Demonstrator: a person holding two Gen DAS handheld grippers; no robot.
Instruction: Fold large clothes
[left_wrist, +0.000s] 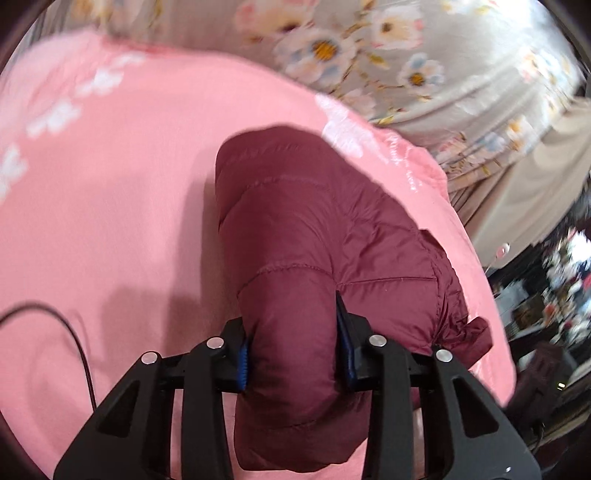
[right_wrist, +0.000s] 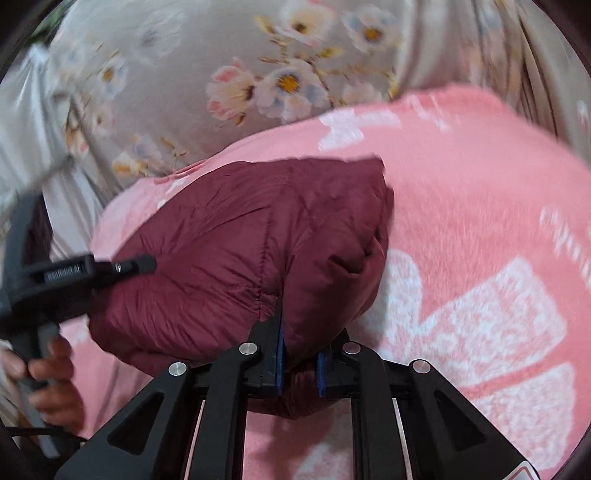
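One jacket (left_wrist: 314, 236), two grippers clamped on it.
Left gripper (left_wrist: 293, 354) and right gripper (right_wrist: 299, 363) each pinch a puffy fold; the bundled jacket lies on the pink blanket (left_wrist: 110, 206), long axis running between them.

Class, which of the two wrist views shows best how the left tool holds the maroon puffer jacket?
The left wrist view: the left tool sits centred, both pads pressing a thick fold of the maroon puffer jacket. The right wrist view shows that tool only blurred, side-on at the left edge against the jacket, its grip hidden.
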